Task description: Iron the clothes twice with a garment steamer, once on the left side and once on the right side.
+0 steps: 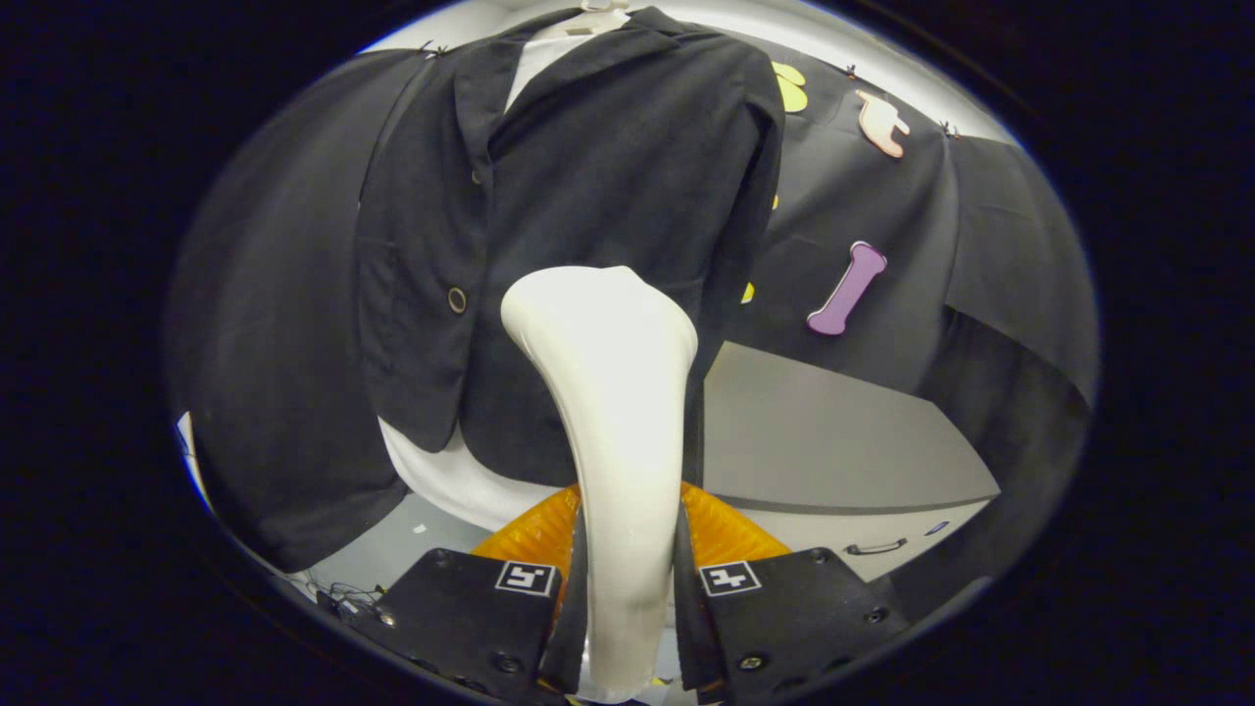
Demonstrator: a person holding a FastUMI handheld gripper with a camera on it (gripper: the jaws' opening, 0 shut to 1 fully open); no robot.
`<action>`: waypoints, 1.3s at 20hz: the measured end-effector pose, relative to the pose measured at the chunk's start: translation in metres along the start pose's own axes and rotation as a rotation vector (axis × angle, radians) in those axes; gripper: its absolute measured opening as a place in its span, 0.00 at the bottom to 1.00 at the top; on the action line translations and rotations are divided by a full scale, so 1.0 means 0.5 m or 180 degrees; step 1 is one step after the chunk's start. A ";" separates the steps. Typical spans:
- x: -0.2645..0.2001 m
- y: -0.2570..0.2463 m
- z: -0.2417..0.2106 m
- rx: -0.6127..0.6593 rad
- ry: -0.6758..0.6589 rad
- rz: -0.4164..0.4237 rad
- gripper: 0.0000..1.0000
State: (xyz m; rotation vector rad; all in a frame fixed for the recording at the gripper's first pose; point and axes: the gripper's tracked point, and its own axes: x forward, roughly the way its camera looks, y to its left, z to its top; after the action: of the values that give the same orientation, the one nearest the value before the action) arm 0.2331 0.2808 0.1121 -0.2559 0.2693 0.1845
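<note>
Gripper view is looking along the two fingers at the garment steamer (608, 412), whose pale handle is running up from between them and widening into a broad head. The gripper (627, 608) is clamping that handle, with a finger (490, 613) pressing on each side of it. The steamer's head is standing in front of the lower front of a dark jacket (588, 196), just right of the jacket's round button (457, 300); whether the head is touching the cloth cannot be told. The jacket is hanging on a pale hanger (598, 15) above the steamer, with its lapels open over a white garment (461, 485) that is showing at the collar and below the hem, left of the steamer's handle. A grey cabinet (833, 441) is sitting to the right of the steamer, beyond the jacket's edge, with a small handle (876, 547) showing on its front. An orange ribbed part (726, 534) is lying behind the handle, just ahead of the fingers.
</note>
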 end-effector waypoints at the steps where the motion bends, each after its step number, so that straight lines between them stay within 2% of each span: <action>1: 0.005 -0.004 -0.008 -0.0013 0.0037 0.0007 0.40; 17: 0.074 -0.011 -0.101 -0.0036 0.0544 0.0124 0.40; 21: 0.063 -0.020 -0.078 0.0001 0.0489 0.0127 0.40; 26: 0.015 -0.028 0.013 0.0129 0.0253 0.0198 0.40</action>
State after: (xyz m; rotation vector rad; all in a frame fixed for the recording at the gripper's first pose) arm 0.2449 0.2706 0.1192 -0.2152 0.3596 0.2303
